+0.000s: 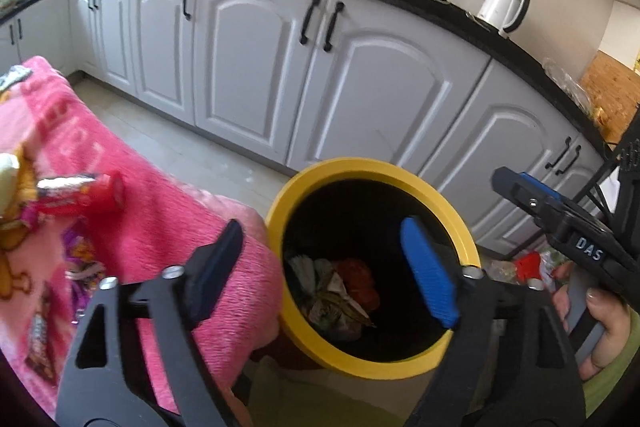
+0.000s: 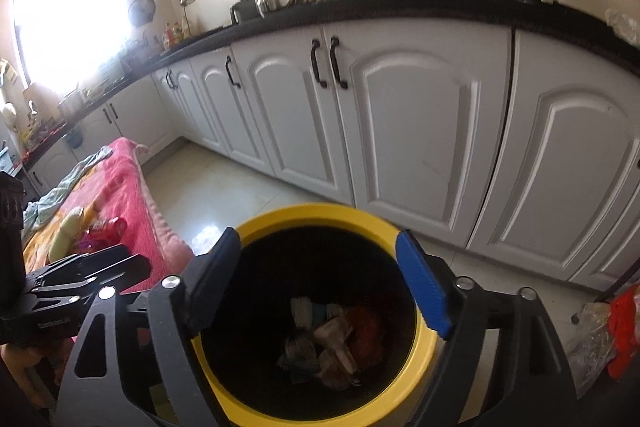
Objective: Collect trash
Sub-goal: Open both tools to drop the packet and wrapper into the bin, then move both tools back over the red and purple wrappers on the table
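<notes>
Left wrist view: left gripper (image 1: 324,259) hangs over the mouth of the yellow-rimmed bin (image 1: 280,203), jaws spread wide, nothing between the pads — the placement reads as a drop position, tips angled down at the opening so anything let go falls inside. Crumpled trash (image 1: 340,291) lies at the bottom of the bin: paper, wrappers, something red. Bin stands just beside the pink blanket (image 1: 160,211), presumably so litter can be carried over in a short reach. More wrappers (image 1: 80,191) lie on the blanket at far left, well apart from the bin — not yet collected. A person's hand (image 1: 600,323) at lower right holds the right gripper's handle. Right wrist view: right gripper (image 2: 320,287) sits above the same bin, its rim (image 2: 312,213) framed between the tips, jaws likewise wide and empty. Trash pile visible below in the dark interior. The left gripper's body (image 2: 80,275) shows at left edge over the blanket. A plastic bag with red contents (image 2: 612,331) rests on the floor at right, near the bin. Judgement: both loads appear deposited; remaining litter on the blanket is next.
</notes>
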### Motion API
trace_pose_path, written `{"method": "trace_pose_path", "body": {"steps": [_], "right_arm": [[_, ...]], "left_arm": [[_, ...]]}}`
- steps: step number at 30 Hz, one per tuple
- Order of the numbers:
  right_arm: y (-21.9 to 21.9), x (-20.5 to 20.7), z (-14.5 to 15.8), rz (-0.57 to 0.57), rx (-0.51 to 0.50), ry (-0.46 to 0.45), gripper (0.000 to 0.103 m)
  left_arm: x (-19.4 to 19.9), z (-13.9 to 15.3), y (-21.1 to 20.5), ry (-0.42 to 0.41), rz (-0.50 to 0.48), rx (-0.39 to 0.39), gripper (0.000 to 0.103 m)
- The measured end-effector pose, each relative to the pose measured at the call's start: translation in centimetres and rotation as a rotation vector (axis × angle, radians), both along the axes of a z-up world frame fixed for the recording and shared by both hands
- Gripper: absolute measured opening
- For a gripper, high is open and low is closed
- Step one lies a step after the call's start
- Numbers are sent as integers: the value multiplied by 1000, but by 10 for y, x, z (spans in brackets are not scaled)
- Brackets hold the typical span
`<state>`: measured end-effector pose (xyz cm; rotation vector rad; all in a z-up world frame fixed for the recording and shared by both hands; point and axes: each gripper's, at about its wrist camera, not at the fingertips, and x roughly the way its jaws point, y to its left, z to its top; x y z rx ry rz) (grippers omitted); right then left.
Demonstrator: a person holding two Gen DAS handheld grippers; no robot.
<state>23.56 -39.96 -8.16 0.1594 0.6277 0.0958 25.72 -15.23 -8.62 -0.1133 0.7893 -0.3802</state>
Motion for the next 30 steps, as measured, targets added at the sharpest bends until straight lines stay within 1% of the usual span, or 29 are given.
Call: {"method": "trace_pose_path", "body": {"steps": [1, 2, 3, 9, 17, 30], "right_arm": [[1, -1, 3, -1, -4, -11, 82], [3, -3, 6, -1, -9, -23, 82], [4, -6, 9, 0, -13, -35, 83], [14, -15, 23, 15, -32, -82, 86], [29, -22, 35, 42, -52, -114, 88], [59, -39, 57, 106, -82, -169, 90]], "left_arm": [[-1, 3, 3, -10, 9, 0, 86], [-3, 6, 7, -21, 21, -1, 90], [-4, 8, 10, -25, 27, -2, 92], [-13, 22, 28, -66, 75, 4, 92], [-26, 37, 52, -103, 122, -11, 92], [-46, 53, 85, -154, 185, -19, 92]]}}
